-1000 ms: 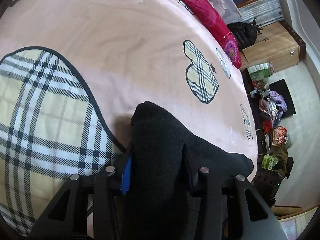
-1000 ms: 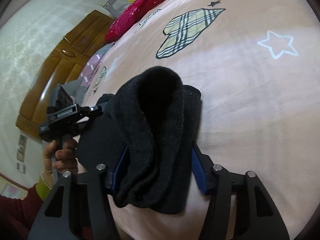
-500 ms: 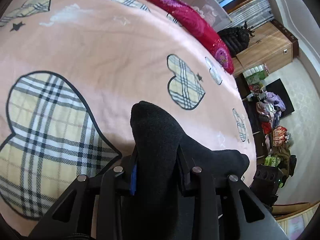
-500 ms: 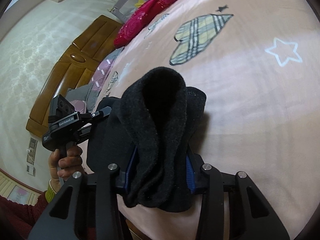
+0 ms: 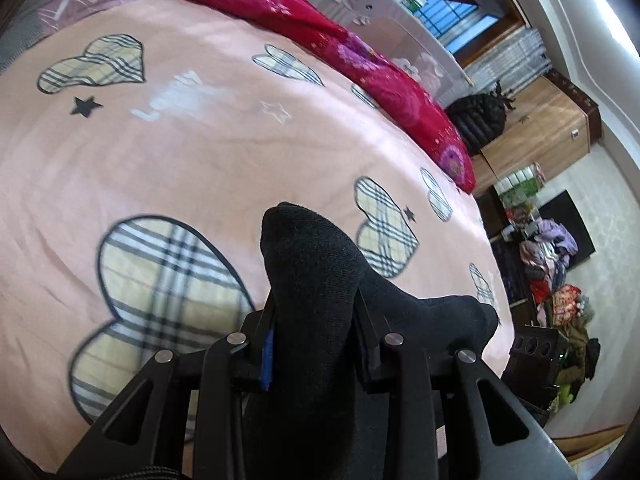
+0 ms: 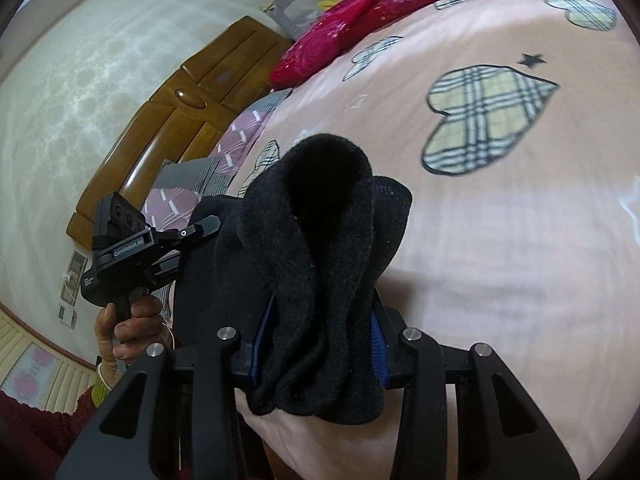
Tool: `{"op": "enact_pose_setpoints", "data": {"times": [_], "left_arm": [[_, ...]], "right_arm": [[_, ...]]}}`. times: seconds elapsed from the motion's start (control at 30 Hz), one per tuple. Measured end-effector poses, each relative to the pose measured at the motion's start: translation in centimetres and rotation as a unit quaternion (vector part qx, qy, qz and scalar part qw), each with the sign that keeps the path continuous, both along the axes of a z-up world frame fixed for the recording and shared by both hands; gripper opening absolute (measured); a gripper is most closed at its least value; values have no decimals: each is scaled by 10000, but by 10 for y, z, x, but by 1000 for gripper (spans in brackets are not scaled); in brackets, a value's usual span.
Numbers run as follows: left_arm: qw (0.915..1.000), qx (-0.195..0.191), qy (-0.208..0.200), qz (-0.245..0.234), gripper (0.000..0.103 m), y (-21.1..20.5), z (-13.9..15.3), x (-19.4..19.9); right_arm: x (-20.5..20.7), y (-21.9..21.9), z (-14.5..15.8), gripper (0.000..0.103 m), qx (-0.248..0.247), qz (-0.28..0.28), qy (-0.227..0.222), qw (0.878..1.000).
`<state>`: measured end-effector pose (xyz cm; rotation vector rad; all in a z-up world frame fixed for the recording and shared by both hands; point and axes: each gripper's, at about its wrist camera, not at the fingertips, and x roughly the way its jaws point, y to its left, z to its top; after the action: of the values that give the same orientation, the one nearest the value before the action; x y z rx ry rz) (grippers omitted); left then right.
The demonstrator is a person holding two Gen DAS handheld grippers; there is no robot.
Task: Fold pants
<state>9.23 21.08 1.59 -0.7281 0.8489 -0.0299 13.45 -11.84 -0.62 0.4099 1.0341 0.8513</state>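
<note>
The black pants point(image 5: 316, 280) are bunched between both grippers, held above a pink bed point(image 5: 192, 152). My left gripper point(image 5: 314, 332) is shut on a thick fold of the black fabric, which sticks up past the fingers. My right gripper point(image 6: 320, 328) is shut on another bunch of the pants point(image 6: 320, 240), with fuzzy lining showing. In the right wrist view the left gripper point(image 6: 132, 256) is seen at the left, held by a hand, with pants fabric stretched between the two. The fingertips are hidden by cloth.
The pink bedspread carries plaid hearts point(image 6: 484, 116) and stars. A red quilt point(image 5: 340, 48) lies along the far side. Pillows point(image 6: 240, 132) and a wooden headboard point(image 6: 180, 104) are at the bed's head. A wooden cabinet point(image 5: 536, 120) and a clothes pile point(image 5: 548, 248) stand beyond the bed.
Both grippers closed tighter on the pants and lifted away from the bed, so more of the bedspread and room shows in each view.
</note>
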Motion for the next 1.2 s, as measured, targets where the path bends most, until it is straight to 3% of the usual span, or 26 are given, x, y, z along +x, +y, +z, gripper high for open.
{"op": "enact_pose_setpoints", "data": {"times": [0.33,0.7,0.93,1.07,1.2], "left_arm": [[9991,145,176,370,30,50,-26,16],[9977,272,427,457,31,63,-61,28],[9968,383,543,448,41,61,-76,33],[9965,355,581,491,44,63,-84,33],[9953,523,626,514,50,61,-86,35]], "right_arm": [[47,58,-11,42,-283,359,21,9990],[68,87,-31,44,-738,548,137,9957],[75,78,-50,55,-894,397,322,9947],[75,74,-53,67,-997,350,226,9941],[76,72,-55,71,-1034,311,173,9940]]}}
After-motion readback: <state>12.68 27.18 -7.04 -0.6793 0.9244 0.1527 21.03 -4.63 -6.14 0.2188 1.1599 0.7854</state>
